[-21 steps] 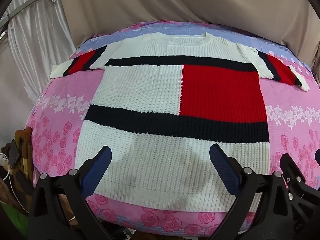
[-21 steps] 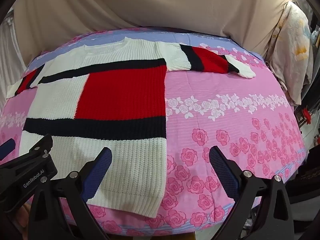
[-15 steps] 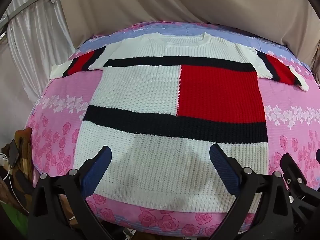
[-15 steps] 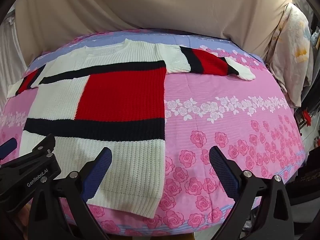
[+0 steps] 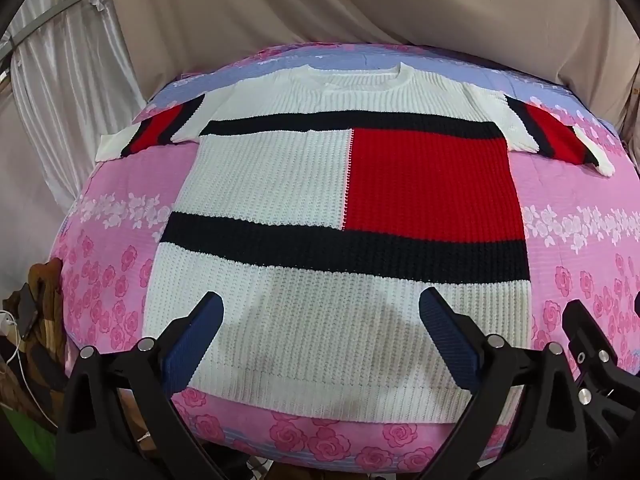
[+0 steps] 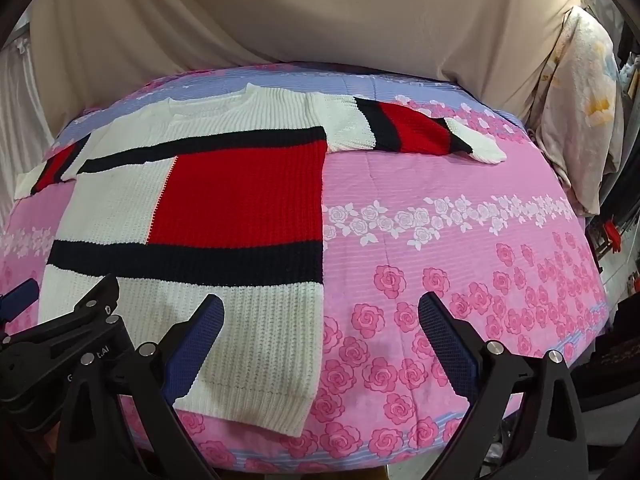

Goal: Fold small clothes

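A knit sweater (image 5: pixel 340 240) lies flat, sleeves spread, on a pink floral bed (image 6: pixel 460 248); left tool (image 5: pixel 320 344) and right tool (image 6: pixel 320 344) hover open, empty.

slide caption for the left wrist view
Open left claw above the hem of a flat, unfolded sweater on a pink floral bedsheet.

Both views low, facing sweater (image 5: pixel 344 216)
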Tool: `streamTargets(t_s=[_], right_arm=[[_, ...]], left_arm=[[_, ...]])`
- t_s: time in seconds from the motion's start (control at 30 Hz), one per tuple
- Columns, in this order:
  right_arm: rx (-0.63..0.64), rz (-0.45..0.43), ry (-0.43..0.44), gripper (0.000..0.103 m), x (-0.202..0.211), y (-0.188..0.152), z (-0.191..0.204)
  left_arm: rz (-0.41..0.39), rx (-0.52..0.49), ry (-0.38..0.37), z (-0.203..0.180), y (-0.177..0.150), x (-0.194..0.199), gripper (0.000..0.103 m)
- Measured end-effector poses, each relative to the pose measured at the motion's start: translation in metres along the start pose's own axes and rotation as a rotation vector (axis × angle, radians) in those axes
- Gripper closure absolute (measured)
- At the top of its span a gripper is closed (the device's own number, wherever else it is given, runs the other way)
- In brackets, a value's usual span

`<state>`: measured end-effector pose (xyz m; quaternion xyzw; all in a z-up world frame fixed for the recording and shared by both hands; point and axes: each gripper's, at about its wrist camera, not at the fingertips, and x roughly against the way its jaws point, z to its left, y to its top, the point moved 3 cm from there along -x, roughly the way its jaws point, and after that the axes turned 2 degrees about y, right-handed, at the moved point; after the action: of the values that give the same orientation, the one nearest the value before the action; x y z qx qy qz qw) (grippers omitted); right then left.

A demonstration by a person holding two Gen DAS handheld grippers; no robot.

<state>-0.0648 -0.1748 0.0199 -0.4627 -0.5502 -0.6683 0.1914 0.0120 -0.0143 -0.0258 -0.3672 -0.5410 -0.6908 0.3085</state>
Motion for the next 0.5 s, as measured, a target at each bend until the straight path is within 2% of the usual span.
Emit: streamTargets(t_s=[0.5], right_arm=[[0.014,0.001,0.029,0.007,-0.003,0.003,0.012]], left_arm=[[0.002,0.020,0.033,0.011,0.002,-0.002,0.007]])
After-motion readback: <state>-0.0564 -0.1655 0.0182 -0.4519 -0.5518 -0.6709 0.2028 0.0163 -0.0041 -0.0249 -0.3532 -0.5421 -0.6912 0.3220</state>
